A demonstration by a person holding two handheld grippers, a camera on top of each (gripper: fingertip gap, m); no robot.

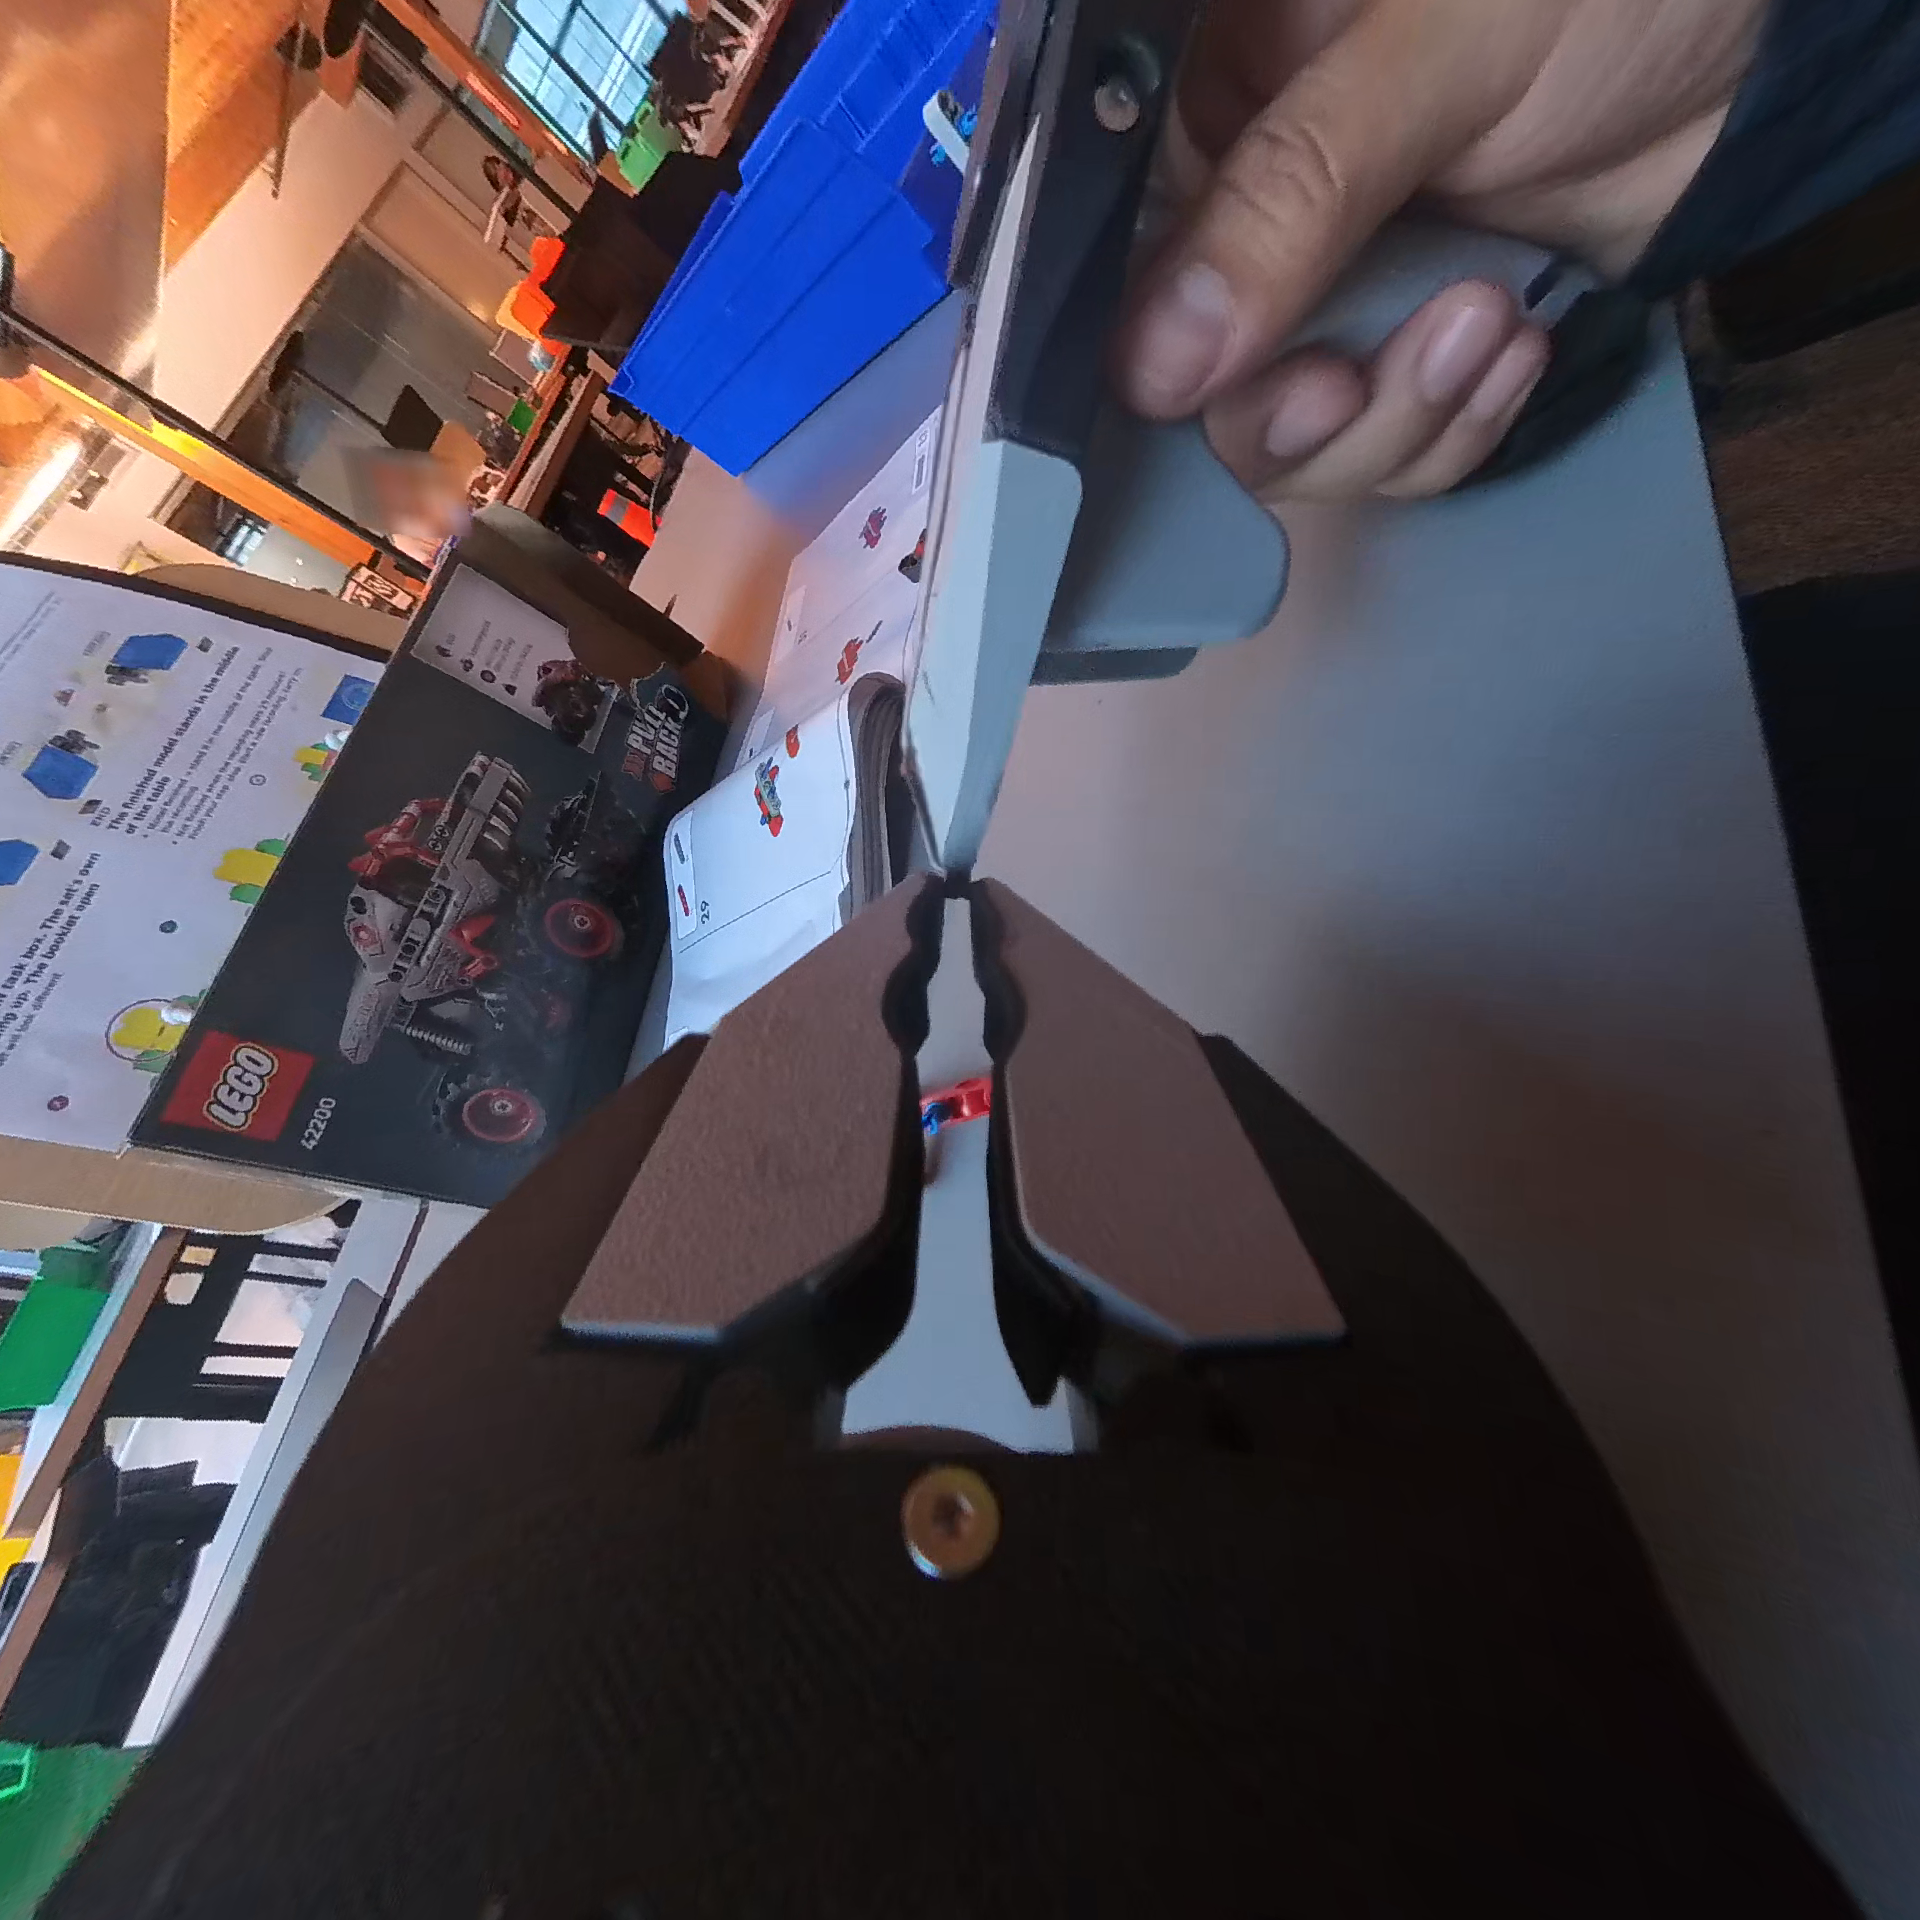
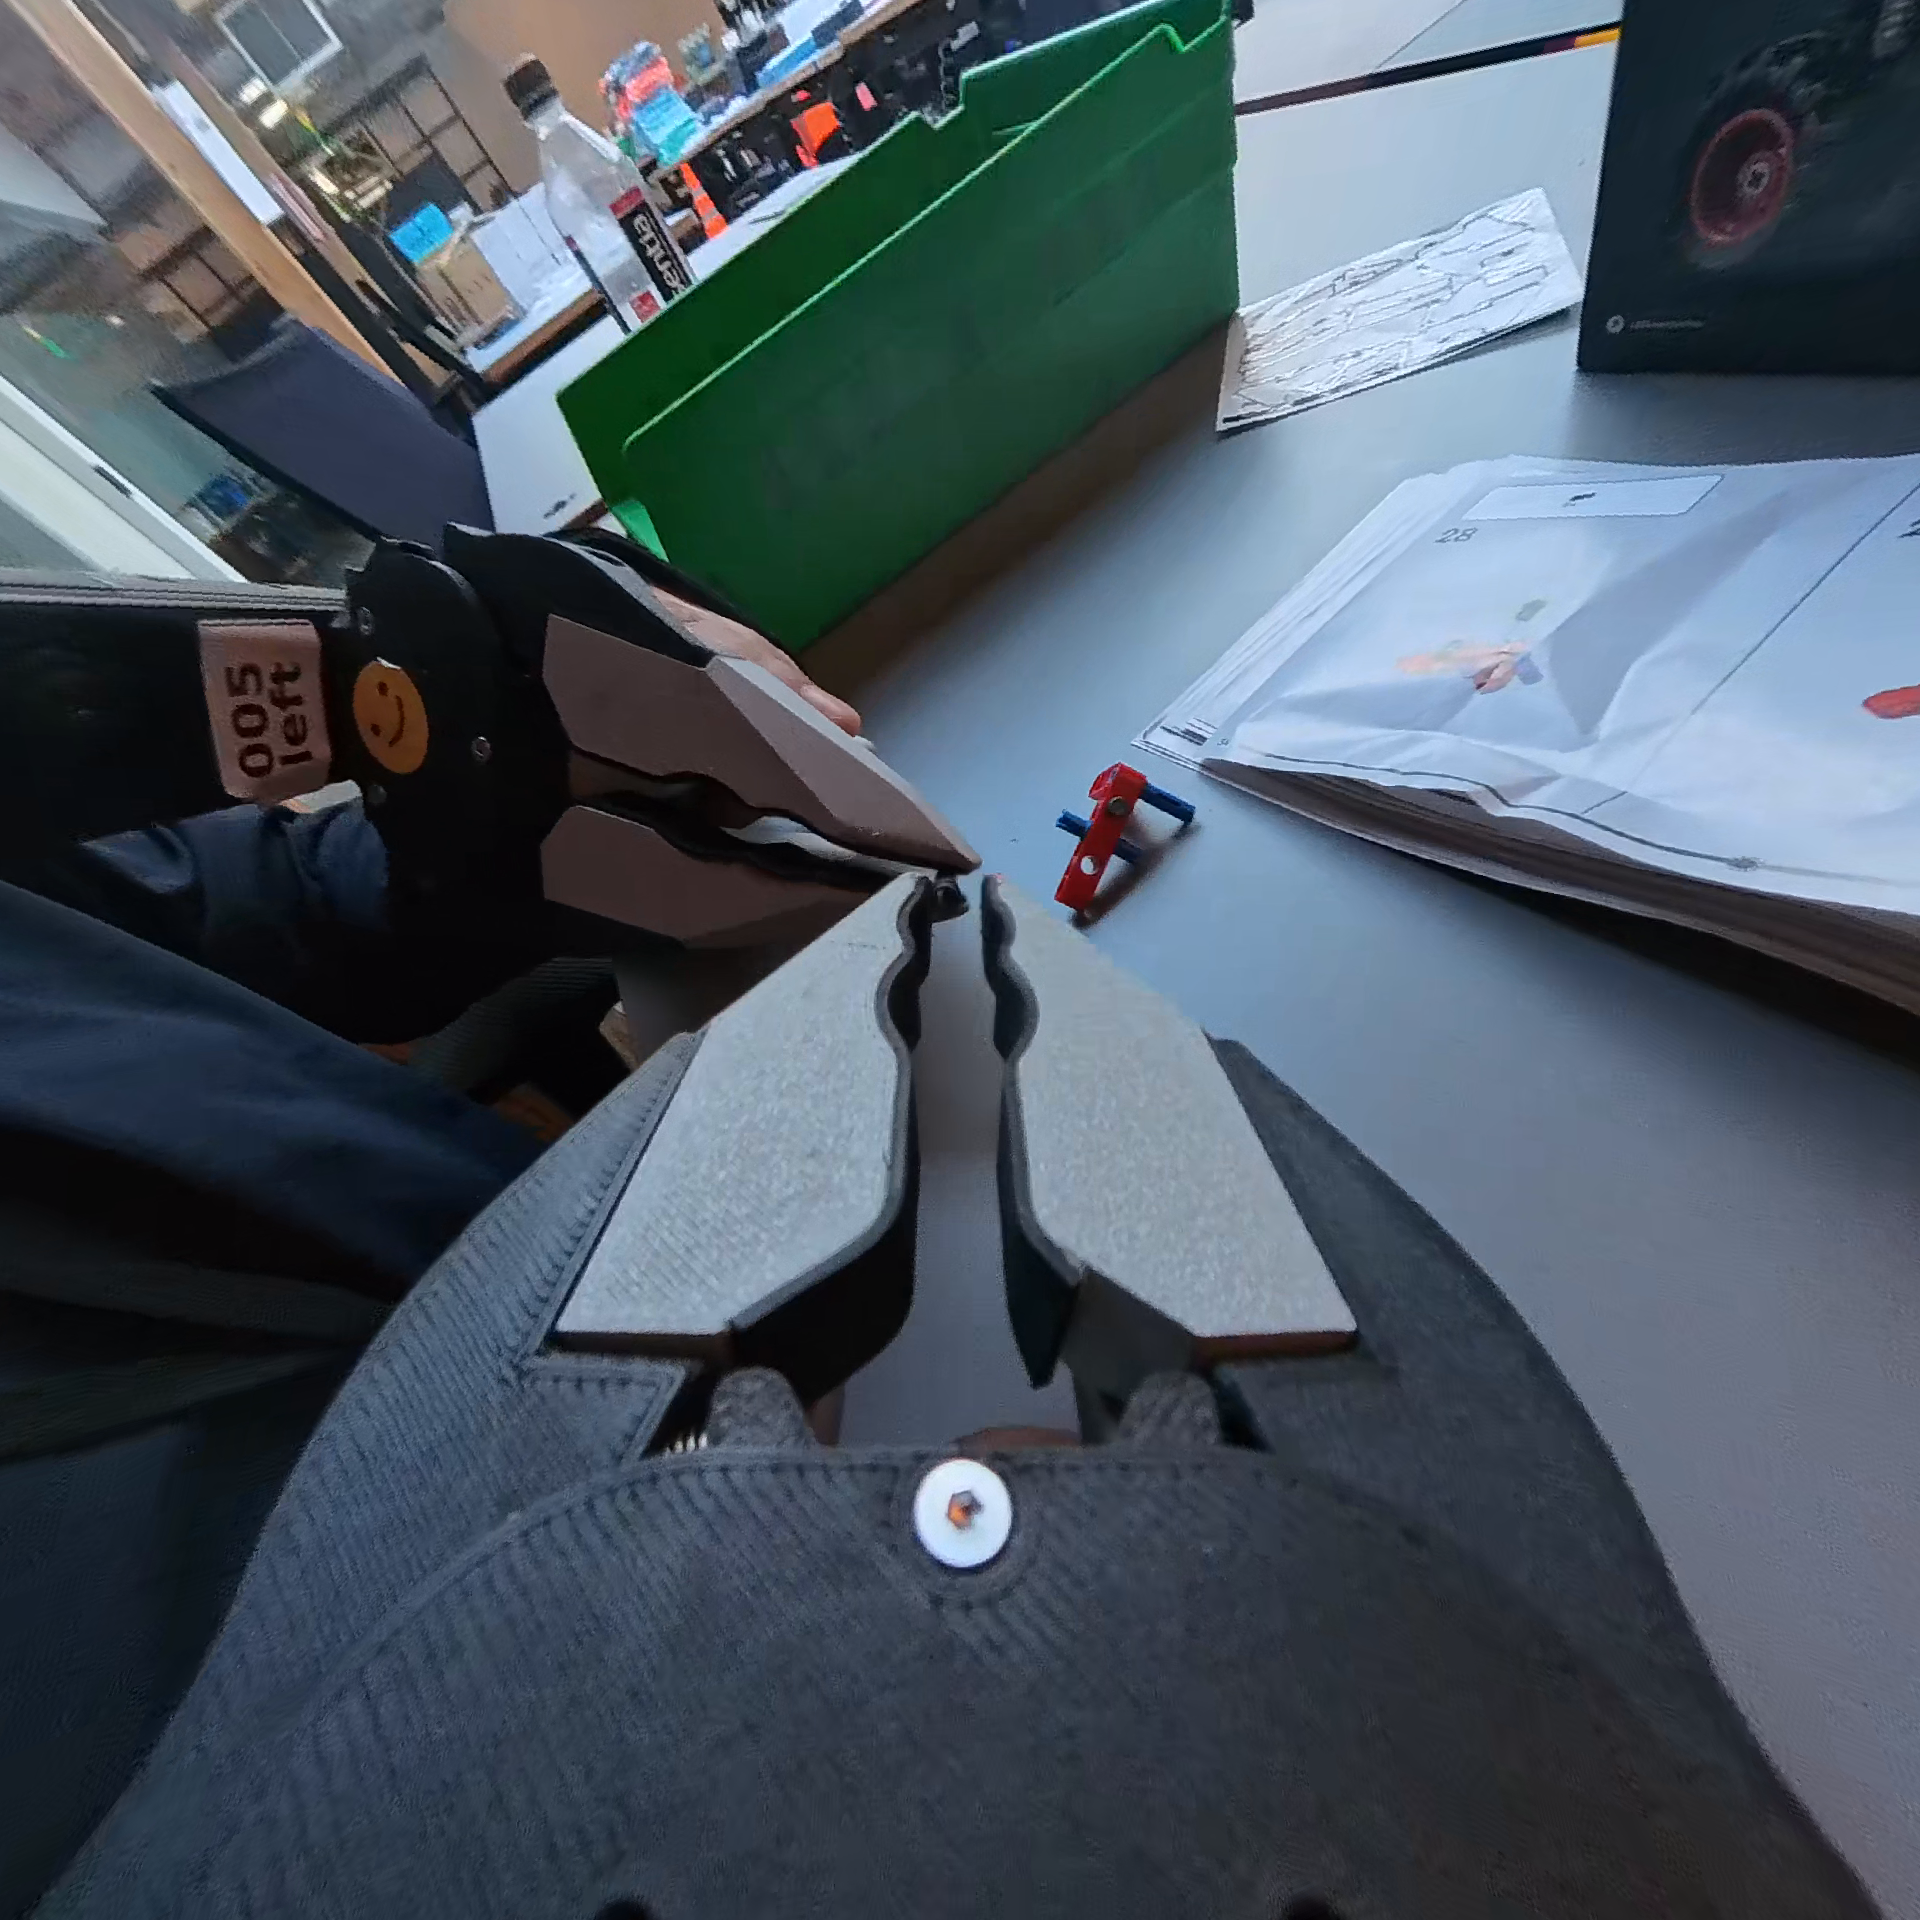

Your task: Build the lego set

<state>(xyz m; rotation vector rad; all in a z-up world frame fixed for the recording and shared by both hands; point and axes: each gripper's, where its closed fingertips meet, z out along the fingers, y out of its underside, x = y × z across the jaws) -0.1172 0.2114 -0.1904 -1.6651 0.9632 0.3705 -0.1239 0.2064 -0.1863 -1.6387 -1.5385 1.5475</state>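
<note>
A red lego beam with blue pins lies on the grey table, just past both gripper tips; it also shows between my left fingers. My left gripper is nearly closed on a small black piece. In the right wrist view it comes in from the left and meets my right gripper tip to tip. The right jaws stand a narrow gap apart around the same black piece, which sits against one finger. A hand holds the right gripper.
An open instruction booklet lies right of the beam. The black set box stands behind it, with a printed sheet beside it. A green bin, blue bins and a water bottle stand farther back. Left and right tips are no more than a few centimetres apart.
</note>
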